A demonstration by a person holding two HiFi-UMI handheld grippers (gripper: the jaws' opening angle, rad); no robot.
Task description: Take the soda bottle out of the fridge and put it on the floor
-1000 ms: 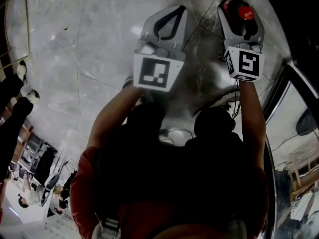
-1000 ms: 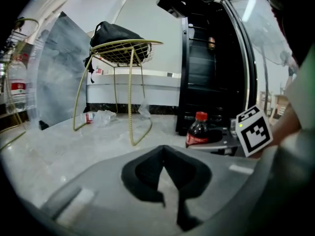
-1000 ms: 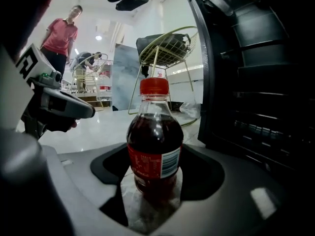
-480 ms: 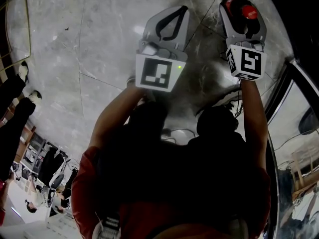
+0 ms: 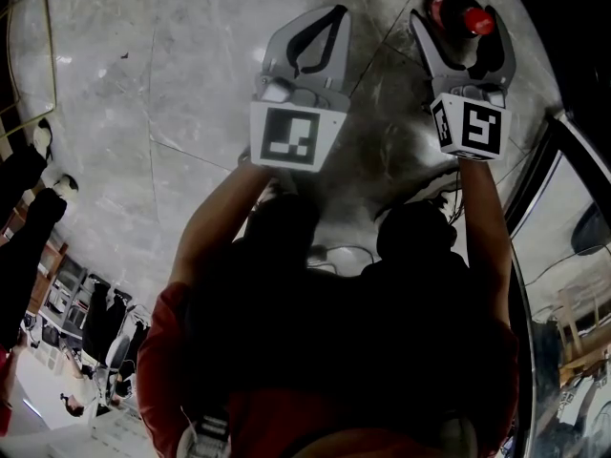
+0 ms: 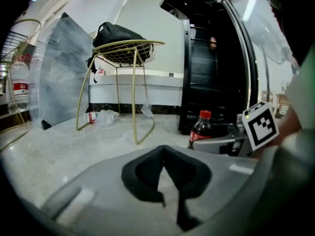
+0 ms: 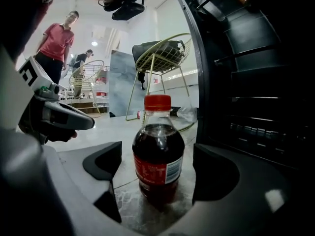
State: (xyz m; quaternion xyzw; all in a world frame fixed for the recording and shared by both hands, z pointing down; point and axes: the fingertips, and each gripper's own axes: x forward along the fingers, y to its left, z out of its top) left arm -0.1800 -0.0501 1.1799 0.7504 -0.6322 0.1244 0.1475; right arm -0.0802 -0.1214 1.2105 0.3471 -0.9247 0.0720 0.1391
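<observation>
We see the soda bottle (image 7: pixel 158 151), dark cola under a red cap, upright on the floor (image 5: pixel 143 113) at one o'clock; our right gripper (image 5: pixel 463 31) straddles it, jaws just opened, pads clear. Our left gripper (image 5: pixel 307 46), at twelve, tilts slightly down; clenched, empty.

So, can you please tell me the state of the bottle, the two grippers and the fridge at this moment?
soda bottle: upright on the floor, cap on, untouched.
right gripper: open, its jaws have just been opening, with the bottle standing between them.
left gripper: shut, empty.
fridge: door open.
</observation>
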